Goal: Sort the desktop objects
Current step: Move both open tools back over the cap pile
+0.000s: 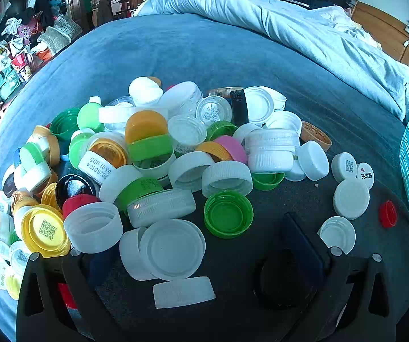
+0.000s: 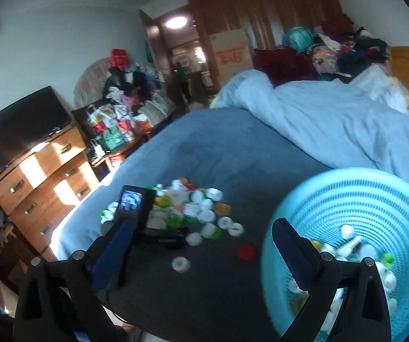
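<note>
The left gripper (image 1: 204,259) hangs spread wide over the heap of coloured plastic bottle caps (image 1: 159,154) at frame centre, straddling translucent white caps (image 1: 173,248); closing could pinch two at once. The right gripper (image 2: 204,259), spread and empty, sits lower centre beside the turquoise perforated plastic basket (image 2: 370,199).

Your cap pile (image 1: 159,165): mostly white and translucent, with green, orange-yellow, pink, red and black ones. Basket (image 2: 355,199): turquoise, perforated grid. Bed cover (image 1: 204,54): dusty blue; duvet (image 1: 304,34) paler blue.
</note>
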Motion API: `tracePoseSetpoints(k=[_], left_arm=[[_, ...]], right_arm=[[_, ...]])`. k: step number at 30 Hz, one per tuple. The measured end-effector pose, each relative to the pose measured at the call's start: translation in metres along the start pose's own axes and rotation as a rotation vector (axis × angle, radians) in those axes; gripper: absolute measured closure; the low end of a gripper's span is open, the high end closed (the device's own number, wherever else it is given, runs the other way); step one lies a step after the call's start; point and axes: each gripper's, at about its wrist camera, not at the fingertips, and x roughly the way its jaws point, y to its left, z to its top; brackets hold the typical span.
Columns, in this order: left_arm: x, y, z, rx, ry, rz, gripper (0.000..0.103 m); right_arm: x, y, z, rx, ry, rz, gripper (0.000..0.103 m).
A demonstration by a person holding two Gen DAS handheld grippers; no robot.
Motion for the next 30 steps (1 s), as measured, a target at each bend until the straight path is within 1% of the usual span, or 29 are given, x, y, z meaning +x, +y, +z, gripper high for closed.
tracePoseSetpoints(k=[2,4,9,11,15,17,19,22,25,30], left_arm=[[0.0,0.0,0.0,0.0,0.0,0.0,0.001],[0.003,0.002,0.001,0.002,0.0,-0.001,0.001],[0.002,0.0,0.001,0.002,0.0,-0.001,0.001],[0.0,-0.001,0.0,0.003,0.0,-0.001,0.001],[0.0,-0.002,0.0,0.003,0.001,-0.001,0.001],[0.001,-0.002,0.001,0.003,0.001,-0.001,0.001],[0.0,-0.003,0.001,0.003,0.001,-0.001,0.001],[0.003,-0.002,0.002,0.003,0.001,-0.001,0.001],[0.0,-0.003,0.002,0.003,0.001,-0.001,0.001],[0.001,-0.002,0.002,0.004,0.001,-0.001,0.001]], right_arm=[[0.016,0.007,0.004,-0.026,0.006,0.02,0.001],[0.044,0.012,0.01,-0.045,0.041,0.023,0.001],[0.113,0.006,0.026,-0.012,0.095,0.037,0.001],[0.148,0.002,0.033,0.009,0.14,0.027,0.001],[0.193,-0.009,0.049,0.046,0.202,0.004,0.001],[0.204,-0.011,0.056,0.055,0.223,0.0,0.001],[0.209,-0.01,0.063,0.046,0.223,-0.011,0.001],[0.215,-0.011,0.065,0.073,0.232,-0.012,0.001],[0.221,-0.009,0.06,0.108,0.234,-0.01,0.001],[0.227,0.006,0.042,0.113,0.211,0.0,0.001]])
